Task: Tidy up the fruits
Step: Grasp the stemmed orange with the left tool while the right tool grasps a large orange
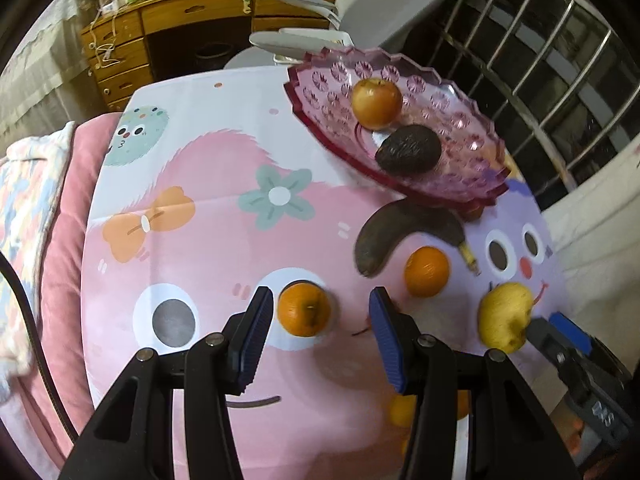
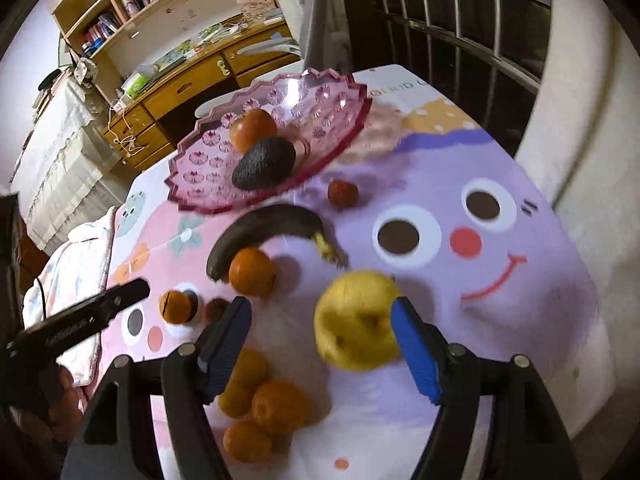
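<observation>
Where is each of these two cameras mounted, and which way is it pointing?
Left wrist view: rides on the left gripper, looking forward and down along its open jaws at an orange on the cartoon tablecloth; the right gripper shows at right.
Right wrist view: rides on the right gripper, open around a yellow apple; the left gripper shows at left.
Shared: the pink dish holding an avocado, the dark banana, the yellow apple.

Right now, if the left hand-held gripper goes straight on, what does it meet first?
Most likely the orange lying on the table between its open fingers. Depth is unclear, but nothing shows nearer in that line.
</observation>
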`<act>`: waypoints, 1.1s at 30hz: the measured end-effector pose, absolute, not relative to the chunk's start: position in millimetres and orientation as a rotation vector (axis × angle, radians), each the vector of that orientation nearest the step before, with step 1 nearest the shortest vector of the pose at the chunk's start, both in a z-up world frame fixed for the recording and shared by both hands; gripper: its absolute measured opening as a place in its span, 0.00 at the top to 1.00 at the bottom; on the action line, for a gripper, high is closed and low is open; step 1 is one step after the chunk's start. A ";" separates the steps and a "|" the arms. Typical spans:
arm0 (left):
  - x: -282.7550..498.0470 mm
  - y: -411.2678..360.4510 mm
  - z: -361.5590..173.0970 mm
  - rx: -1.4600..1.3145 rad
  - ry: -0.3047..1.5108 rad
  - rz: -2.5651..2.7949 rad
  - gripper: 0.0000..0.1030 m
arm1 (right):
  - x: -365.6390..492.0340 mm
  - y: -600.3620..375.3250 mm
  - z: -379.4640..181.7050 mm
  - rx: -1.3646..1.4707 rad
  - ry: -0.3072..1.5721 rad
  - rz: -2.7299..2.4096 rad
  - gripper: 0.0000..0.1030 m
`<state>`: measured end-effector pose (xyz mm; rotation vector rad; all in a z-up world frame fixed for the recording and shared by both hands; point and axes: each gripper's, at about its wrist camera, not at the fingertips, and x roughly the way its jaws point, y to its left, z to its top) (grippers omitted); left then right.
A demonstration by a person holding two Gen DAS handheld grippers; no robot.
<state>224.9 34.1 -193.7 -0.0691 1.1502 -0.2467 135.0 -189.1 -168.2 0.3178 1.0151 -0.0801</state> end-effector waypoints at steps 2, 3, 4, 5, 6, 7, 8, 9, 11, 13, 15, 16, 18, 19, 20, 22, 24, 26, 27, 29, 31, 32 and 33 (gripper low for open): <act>227.6 37.2 -200.6 -0.064 1.159 -0.263 0.53 | 124.5 -181.9 -172.5 0.338 1.021 -0.086 0.29; 228.9 37.9 -203.0 -0.062 1.160 -0.269 0.53 | 120.8 -179.4 -174.5 0.345 1.022 -0.087 0.29; 230.5 38.8 -206.8 -0.057 1.164 -0.274 0.53 | 115.1 -174.6 -177.4 0.352 1.024 -0.088 0.29; 231.8 39.4 -209.8 -0.056 1.167 -0.278 0.53 | 111.4 -170.5 -179.4 0.356 1.027 -0.087 0.29; 233.3 39.8 -213.5 -0.058 1.172 -0.286 0.52 | 108.4 -167.3 -181.6 0.357 1.032 -0.089 0.29; 234.3 40.0 -216.2 -0.061 1.174 -0.295 0.52 | 104.2 -162.6 -184.9 0.360 1.041 -0.090 0.29; 235.5 39.9 -220.0 -0.061 1.178 -0.306 0.52 | 100.9 -159.0 -188.7 0.369 1.049 -0.087 0.29; 236.0 38.3 -221.3 -0.061 1.179 -0.309 0.52 | 97.8 -156.0 -193.6 0.378 1.061 -0.085 0.29; 237.7 35.9 -227.0 -0.056 1.188 -0.321 0.52 | 94.0 -151.9 -201.8 0.395 1.081 -0.085 0.29; 239.4 33.1 -232.5 -0.047 1.197 -0.331 0.52 | 91.0 -147.3 -208.8 0.411 1.096 -0.090 0.29; 240.8 32.3 -238.1 -0.044 1.211 -0.337 0.52 | 90.2 -144.8 -215.7 0.433 1.109 -0.096 0.29; 241.2 32.6 -240.7 -0.046 1.215 -0.340 0.52 | 89.4 -143.8 -218.1 0.442 1.110 -0.100 0.29; 242.0 33.4 -245.9 -0.047 1.230 -0.342 0.52 | 89.7 -144.5 -222.1 0.459 1.109 -0.106 0.29; 242.3 34.2 -247.4 -0.049 1.234 -0.344 0.52 | 90.1 -145.6 -224.3 0.472 1.111 -0.111 0.29; 243.0 35.3 -249.9 -0.054 1.238 -0.347 0.52 | 90.7 -146.2 -226.6 0.483 1.116 -0.117 0.29; 244.8 36.0 -252.7 -0.059 1.239 -0.353 0.52 | 91.0 -145.6 -230.7 0.493 1.124 -0.126 0.35; 245.9 36.2 -255.5 -0.062 1.237 -0.367 0.53 | 92.4 -144.4 -235.2 0.505 1.142 -0.131 0.42; 246.6 36.2 -257.9 -0.057 1.235 -0.365 0.56 | 93.8 -143.2 -238.1 0.514 1.158 -0.130 0.45; 247.3 37.0 -258.8 -0.057 1.236 -0.366 0.58 | 94.2 -142.5 -239.0 0.515 1.160 -0.127 0.46; 248.5 37.8 -261.8 -0.050 1.238 -0.359 0.63 | 95.4 -141.0 -239.0 0.515 1.155 -0.127 0.47; 248.5 38.9 -261.8 -0.054 1.233 -0.366 0.63 | 96.4 -140.3 -239.7 0.519 1.152 -0.123 0.52; 248.6 40.0 -261.5 -0.056 1.233 -0.367 0.63 | 97.5 -140.1 -239.7 0.520 1.149 -0.122 0.54; 248.7 40.3 -261.3 -0.057 1.233 -0.369 0.63 | 98.6 -139.8 -239.4 0.512 1.150 -0.130 0.57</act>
